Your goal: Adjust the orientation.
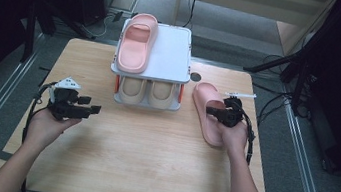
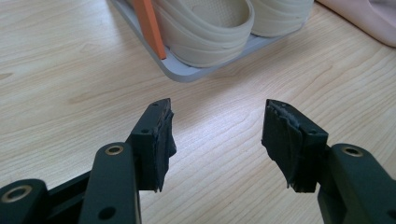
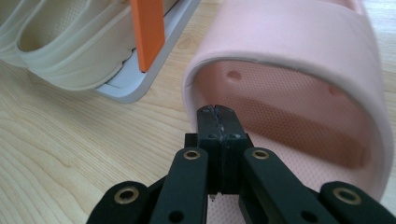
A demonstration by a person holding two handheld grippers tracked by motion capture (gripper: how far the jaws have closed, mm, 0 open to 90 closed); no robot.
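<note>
Looking down from the high view, we take the grey two-tier shoe rack (image 1: 177, 51) as our landmark. On its top shelf lies one pink slipper (image 1: 137, 42), toward the rack's left side, and on its lower shelf sits a pair of beige slippers (image 1: 147, 91) side by side. The second pink slipper (image 1: 210, 110) lies flat on the wooden table (image 1: 139, 162) just right of the rack, near its front corner, apart from it.

Our right gripper (image 1: 220, 114) sits over that slipper's strap. In the right gripper view its jaws are pressed together with nothing visible between them, their tips (image 3: 218, 122) at the mouth of the strap opening, above the footbed; whether they touch the slipper (image 3: 299, 79) we cannot tell. The rack's orange post (image 3: 148, 30) stands just beyond.

Our left gripper (image 1: 87, 105) hangs well left of the rack's front edge; in its own view (image 2: 217, 135) the jaws stand wide apart, holding nothing, over bare table
</note>
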